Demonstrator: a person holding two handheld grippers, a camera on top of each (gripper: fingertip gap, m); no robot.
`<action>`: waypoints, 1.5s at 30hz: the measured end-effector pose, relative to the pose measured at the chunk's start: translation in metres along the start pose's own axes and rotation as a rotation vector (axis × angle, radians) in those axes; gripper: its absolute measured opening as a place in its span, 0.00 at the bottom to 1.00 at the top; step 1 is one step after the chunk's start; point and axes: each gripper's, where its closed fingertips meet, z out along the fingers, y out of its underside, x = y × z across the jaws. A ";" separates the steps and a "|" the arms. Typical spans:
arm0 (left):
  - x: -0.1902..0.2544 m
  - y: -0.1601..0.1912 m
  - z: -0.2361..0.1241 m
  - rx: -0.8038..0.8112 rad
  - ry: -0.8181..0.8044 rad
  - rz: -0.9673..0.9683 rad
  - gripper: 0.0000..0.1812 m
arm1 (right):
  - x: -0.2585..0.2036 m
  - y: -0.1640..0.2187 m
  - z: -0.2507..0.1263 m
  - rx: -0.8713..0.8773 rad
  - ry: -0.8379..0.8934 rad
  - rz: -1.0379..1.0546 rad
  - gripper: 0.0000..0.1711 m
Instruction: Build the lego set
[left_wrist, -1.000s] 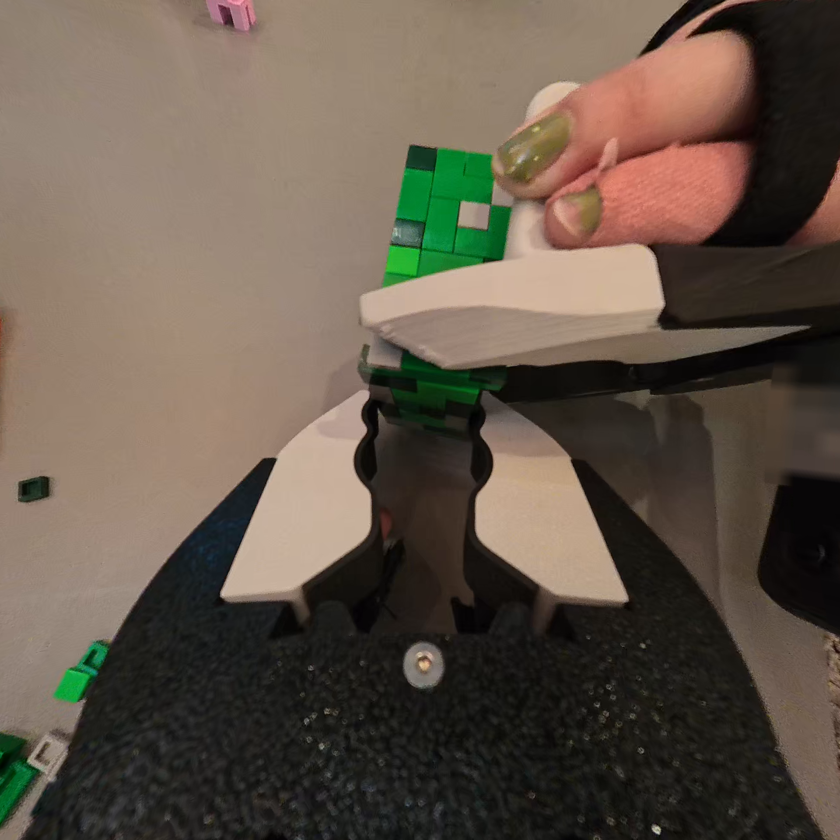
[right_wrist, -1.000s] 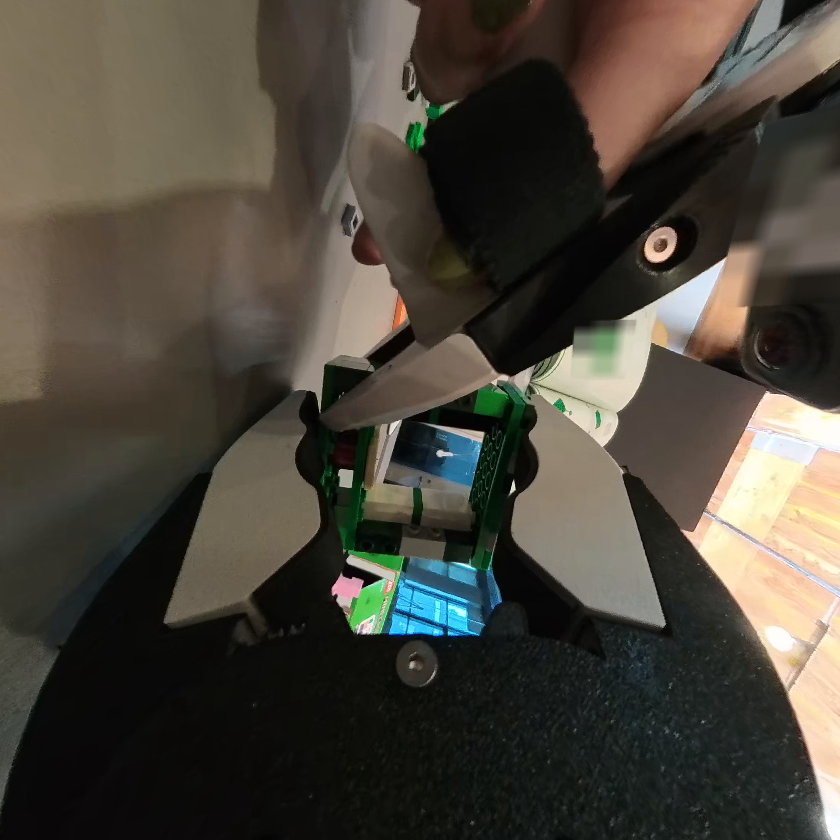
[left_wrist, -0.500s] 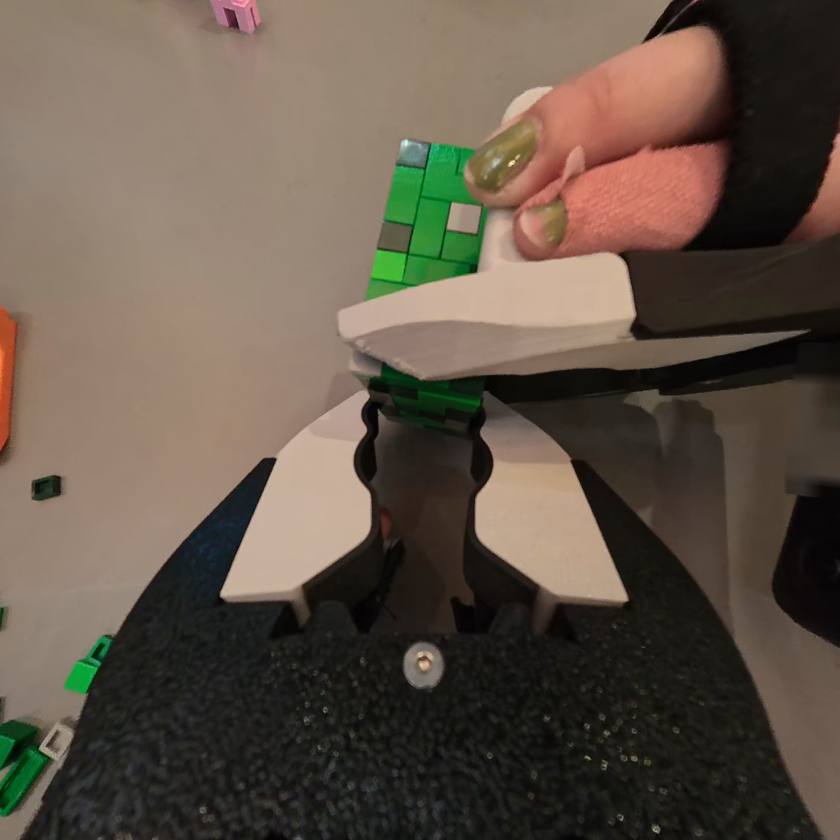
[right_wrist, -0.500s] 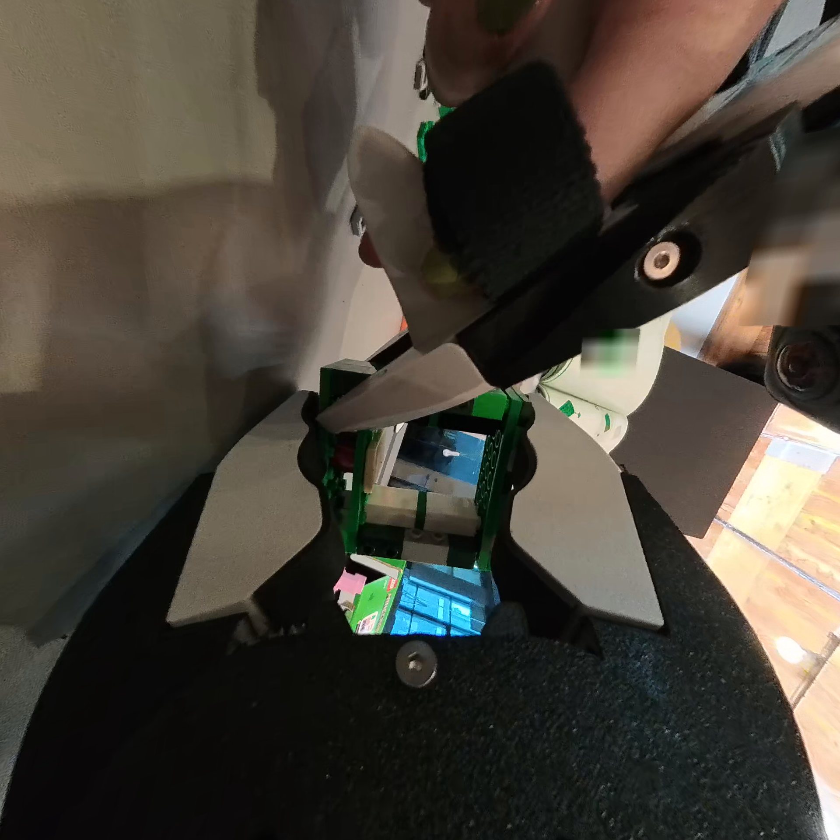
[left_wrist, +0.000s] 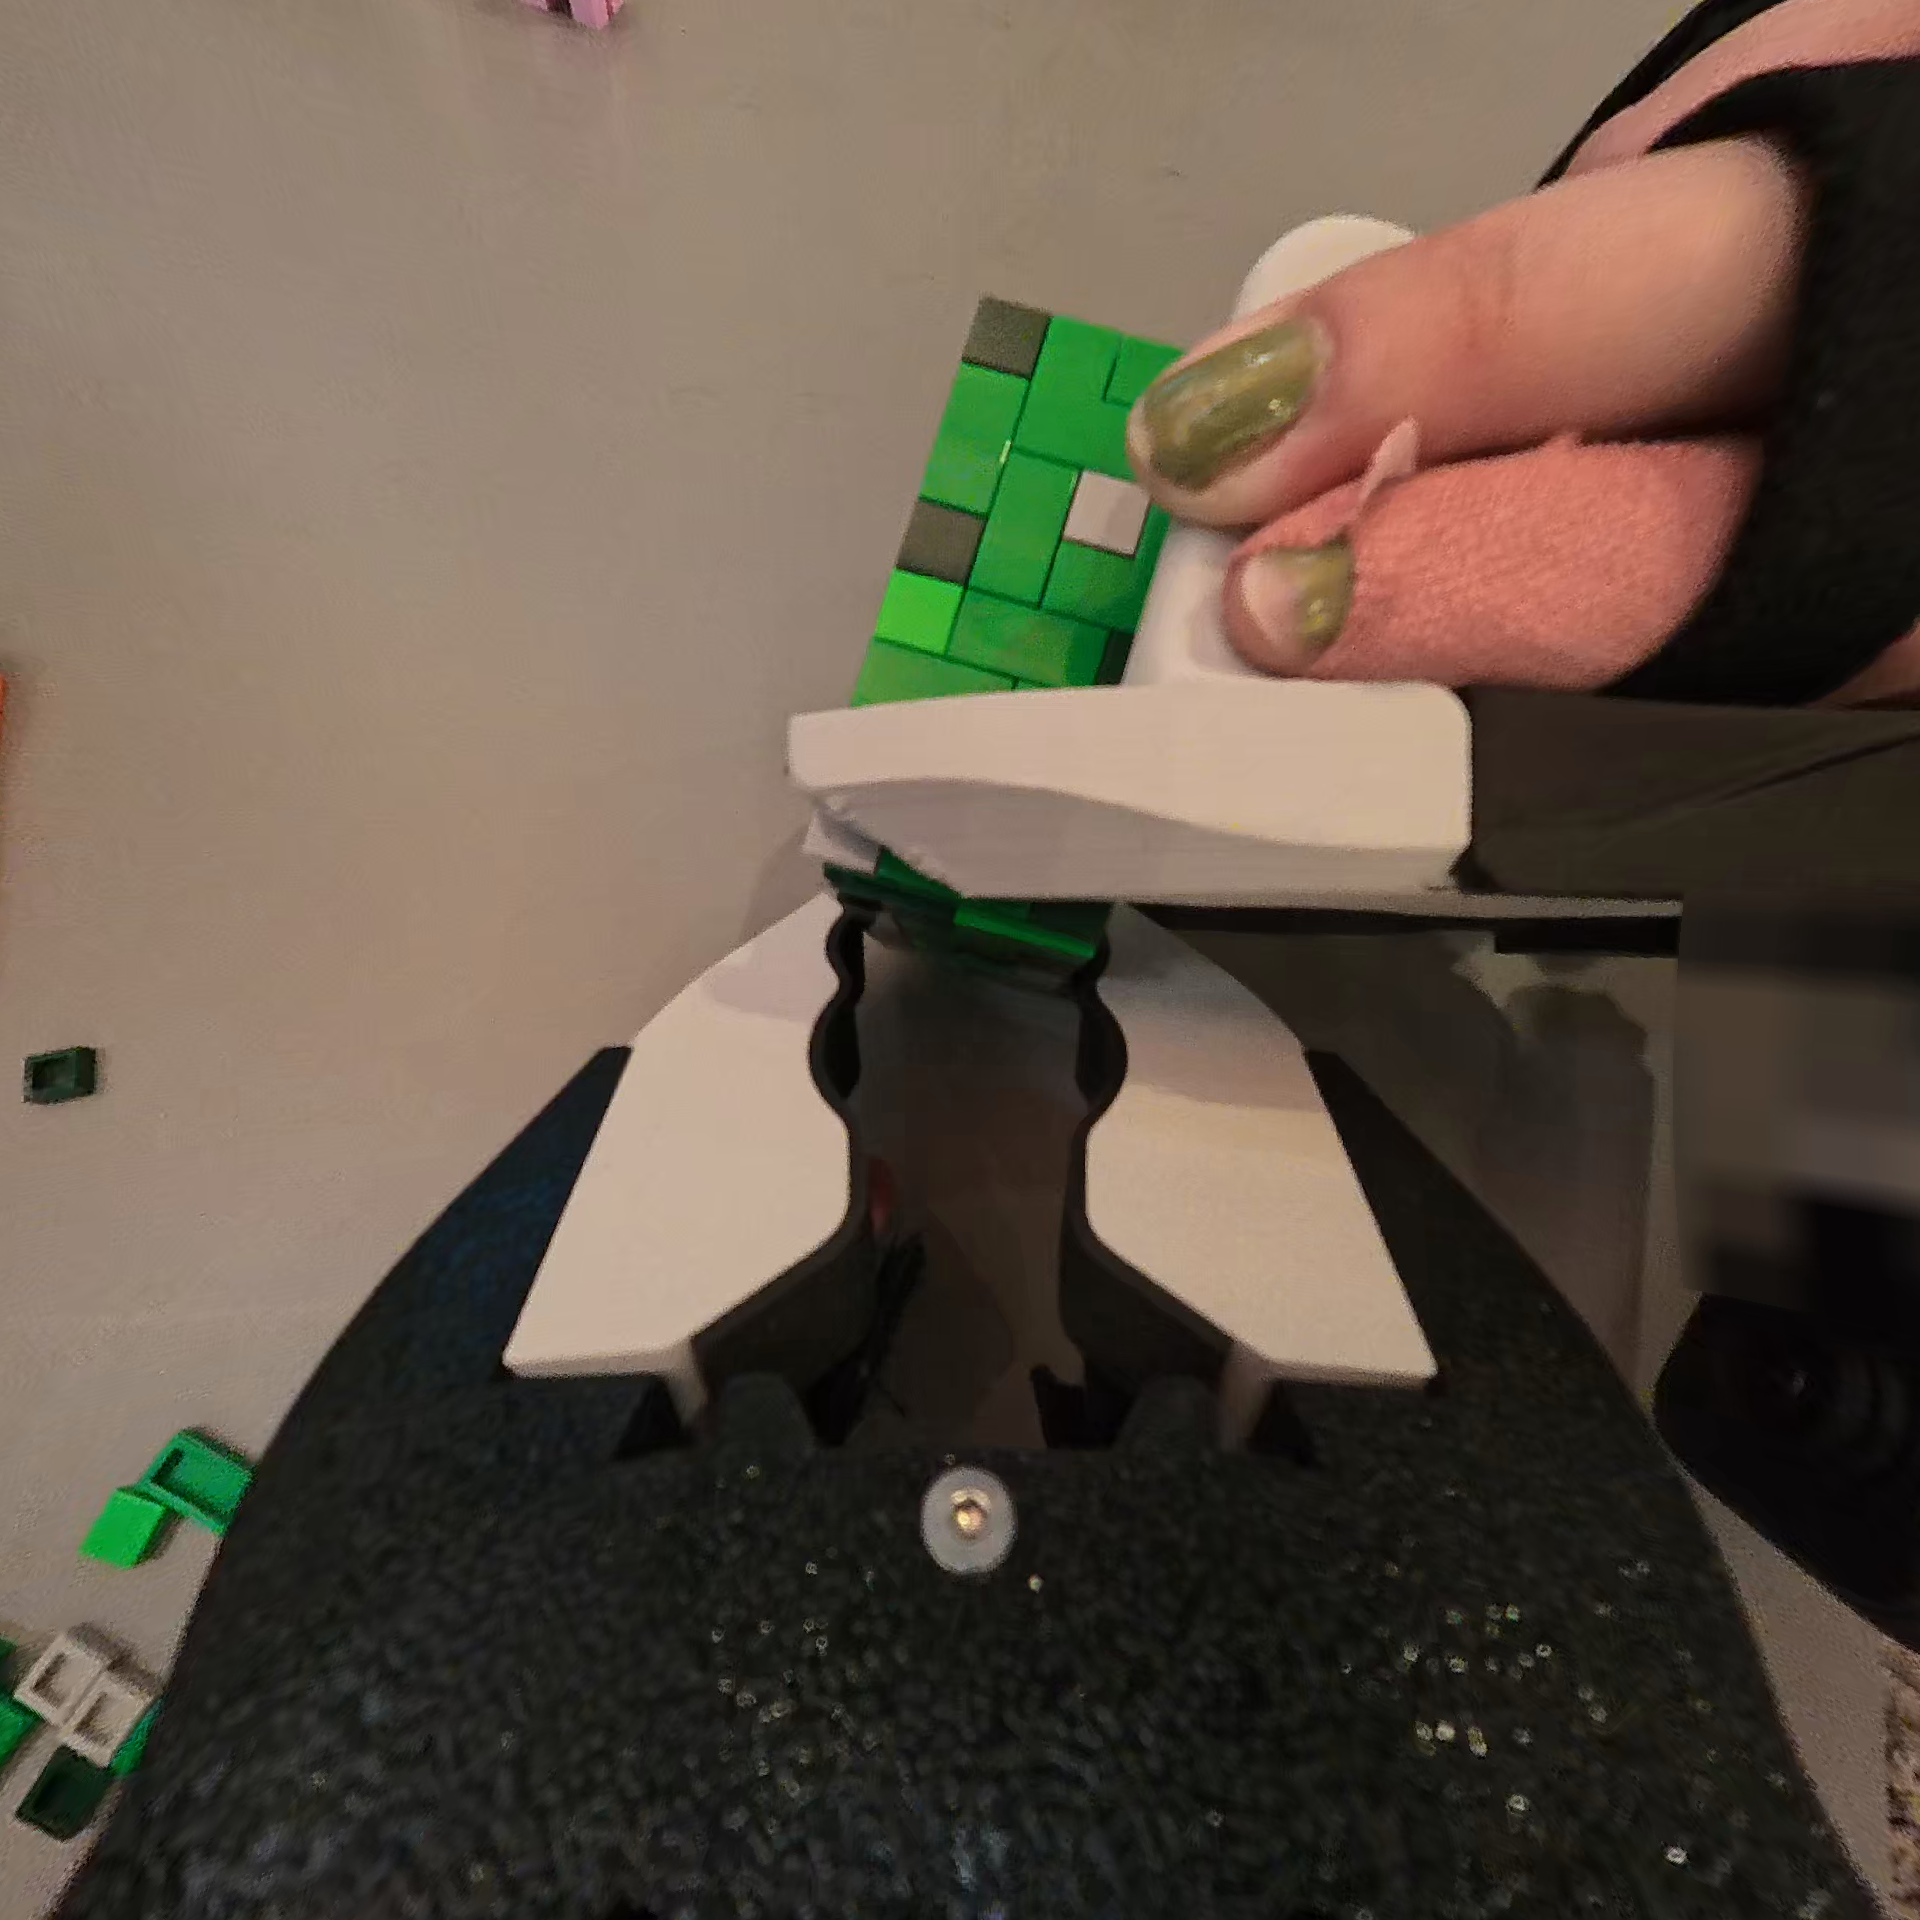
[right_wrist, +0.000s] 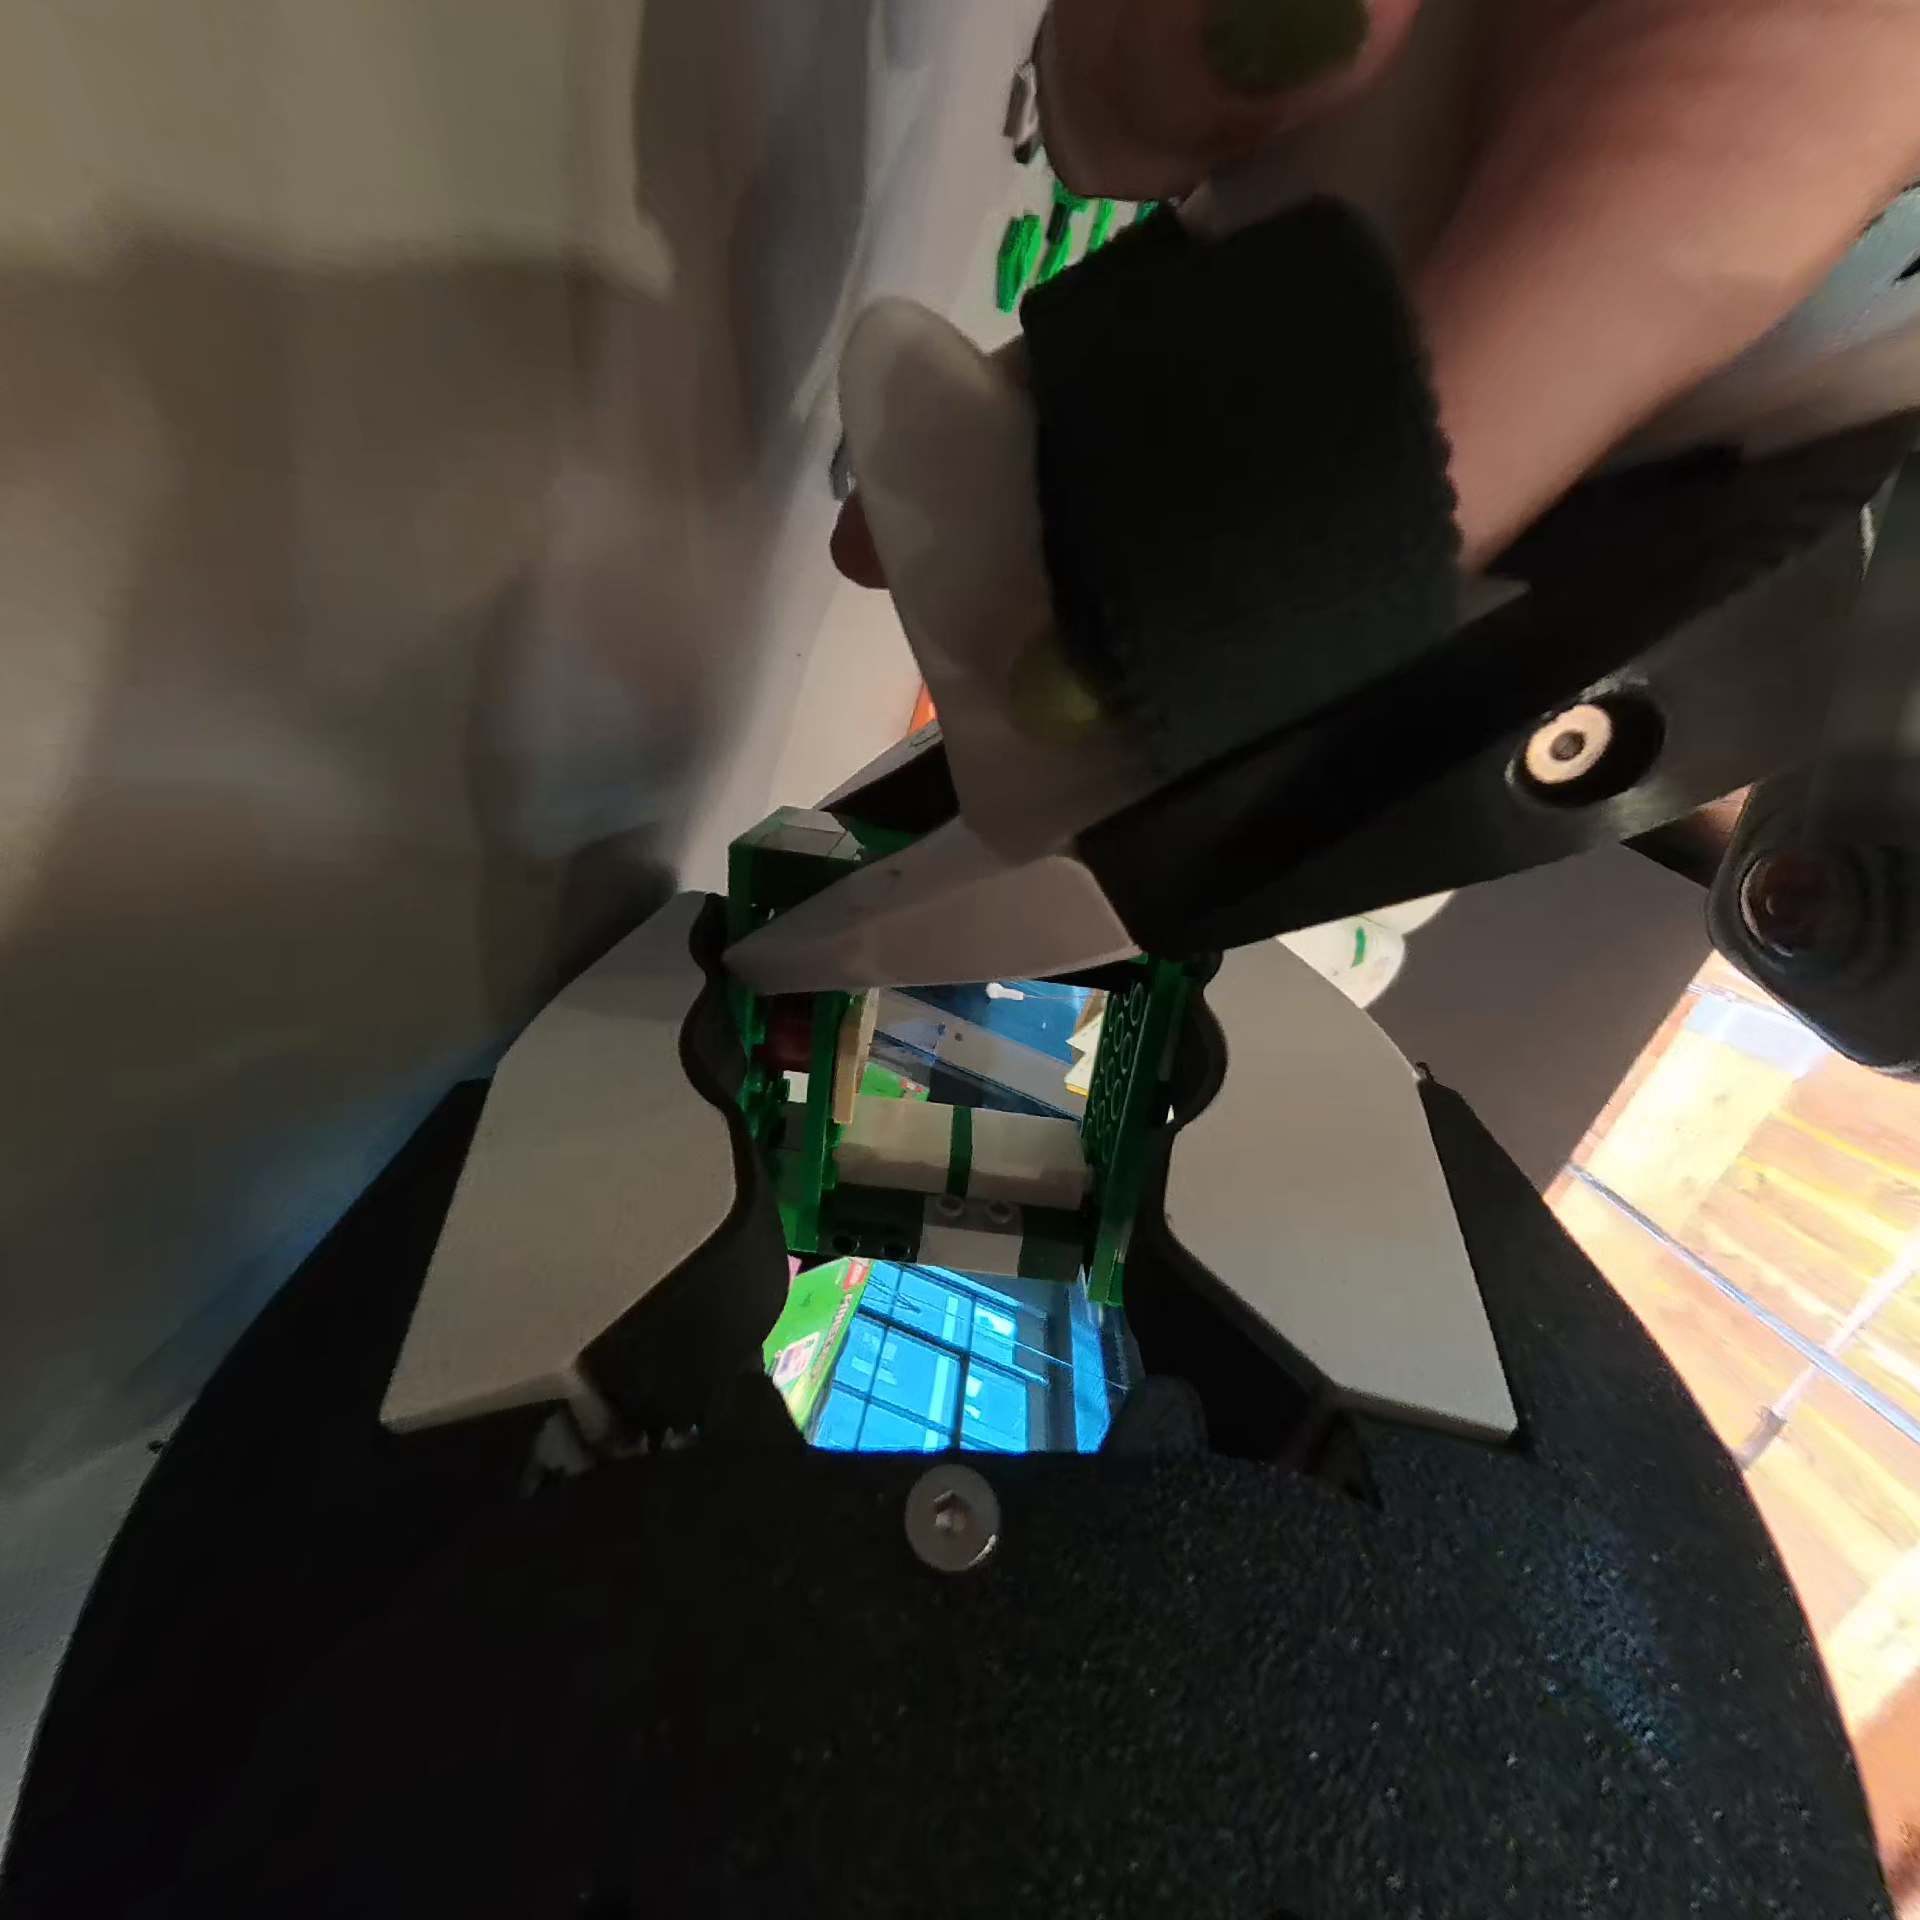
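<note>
Loose green bricks (left_wrist: 166, 1496) scattered on table (left_wrist: 416, 520) at left. Green block model (left_wrist: 1023, 540) held mid-air at centre: pinched at near end by left gripper (left_wrist: 961, 940), clamped across by right gripper (right_wrist: 951, 1049). Hand (left_wrist: 1507, 447) seen at right.

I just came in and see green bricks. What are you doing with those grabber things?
A person is holding one blocky green Lego build with two hand-held grippers at once. The left gripper pinches its lower end, and the right gripper clamps its sides. Loose green and white bricks lie on the grey table.
</note>
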 end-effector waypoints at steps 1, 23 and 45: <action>0.000 0.000 0.000 -0.002 0.003 -0.008 0.21 | 0.000 0.000 0.000 -0.001 -0.003 -0.005 0.47; -0.009 -0.030 -0.030 0.343 -0.057 0.512 0.35 | -0.004 0.011 -0.009 0.342 -0.137 0.555 0.48; 0.019 -0.034 -0.015 0.470 -0.252 1.011 0.39 | -0.001 -0.003 -0.025 0.728 -0.177 0.612 0.48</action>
